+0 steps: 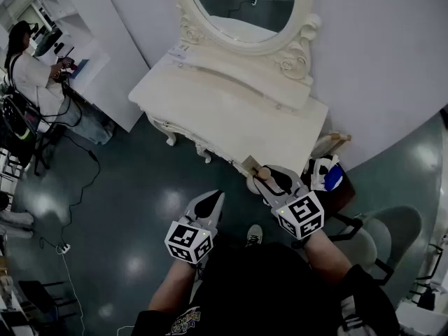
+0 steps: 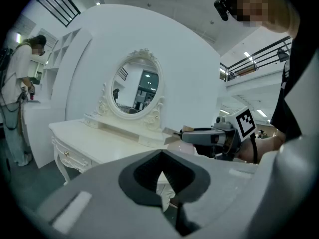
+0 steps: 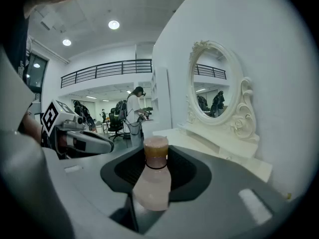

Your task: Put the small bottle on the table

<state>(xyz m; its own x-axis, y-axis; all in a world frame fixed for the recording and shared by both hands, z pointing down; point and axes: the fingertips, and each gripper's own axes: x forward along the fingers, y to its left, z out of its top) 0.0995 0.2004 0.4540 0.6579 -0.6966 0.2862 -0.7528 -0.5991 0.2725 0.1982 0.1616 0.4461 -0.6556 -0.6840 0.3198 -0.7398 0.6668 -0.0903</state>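
beside the dressing table [image 1: 231,114], the right gripper [image 1: 271,182] clamps the small bottle [image 3: 152,180] by its body, seemingly light, rigid, slippery; the left gripper [image 1: 210,203] rests jaws together, empty.

Seen from the person, the dressing table [image 1: 238,114] at twelve o'clock offers a bare top, open up to the mirror [image 1: 241,9] walling its back. A chair [image 1: 392,233] crowds three o'clock. The floor [image 1: 133,208] toward nine o'clock lies open.
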